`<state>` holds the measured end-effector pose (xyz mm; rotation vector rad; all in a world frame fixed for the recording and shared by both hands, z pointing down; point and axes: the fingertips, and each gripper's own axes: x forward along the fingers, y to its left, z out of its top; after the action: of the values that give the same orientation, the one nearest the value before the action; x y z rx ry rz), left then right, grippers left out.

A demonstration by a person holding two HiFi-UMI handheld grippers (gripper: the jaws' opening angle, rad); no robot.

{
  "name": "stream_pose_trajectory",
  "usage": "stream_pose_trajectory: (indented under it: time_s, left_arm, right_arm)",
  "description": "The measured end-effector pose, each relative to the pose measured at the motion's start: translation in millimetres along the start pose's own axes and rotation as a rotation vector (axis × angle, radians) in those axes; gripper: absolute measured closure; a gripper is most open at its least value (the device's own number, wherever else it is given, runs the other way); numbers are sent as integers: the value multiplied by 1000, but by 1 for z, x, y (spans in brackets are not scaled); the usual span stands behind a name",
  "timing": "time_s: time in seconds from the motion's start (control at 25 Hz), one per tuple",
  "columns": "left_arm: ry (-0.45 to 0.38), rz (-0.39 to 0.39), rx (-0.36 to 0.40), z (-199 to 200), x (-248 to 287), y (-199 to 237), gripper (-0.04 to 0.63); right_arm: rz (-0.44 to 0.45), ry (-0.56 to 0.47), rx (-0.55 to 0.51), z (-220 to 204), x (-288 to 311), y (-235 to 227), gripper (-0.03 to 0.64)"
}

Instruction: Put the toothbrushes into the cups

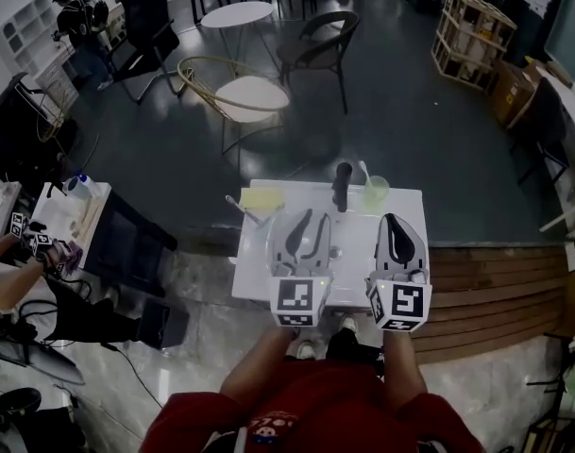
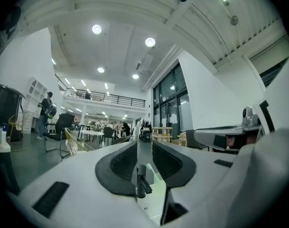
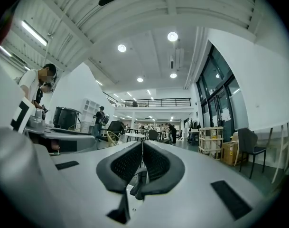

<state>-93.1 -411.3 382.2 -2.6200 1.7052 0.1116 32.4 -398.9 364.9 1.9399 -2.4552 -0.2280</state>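
Left hand-held gripper open; right hand-held gripper seemingly shut.

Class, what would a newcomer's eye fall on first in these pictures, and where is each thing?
Two handheld grippers hover over a small white table in the foreground: the left gripper open, the right gripper shut. At its far edge stand a black cup and a green cup.

dim head view, bright ceiling lights, fisheye edges, perhaps soft
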Motion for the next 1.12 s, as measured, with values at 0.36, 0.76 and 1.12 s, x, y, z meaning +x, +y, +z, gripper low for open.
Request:
stream_pose_trajectory:
  time_s: [0.36,0.76,1.12]
  left_arm:
    - [0,20,-3,2,-18,13,536]
    - [-7,-16,6,3,-20,11,566]
    - [-13,-30,-4,7,-16,7,566]
  right_arm:
    - [21,8,-14,3,-6,22,586]
    - [28,12,-42,5,-8,34,586]
    - [32,19,-57,6,-6,30,586]
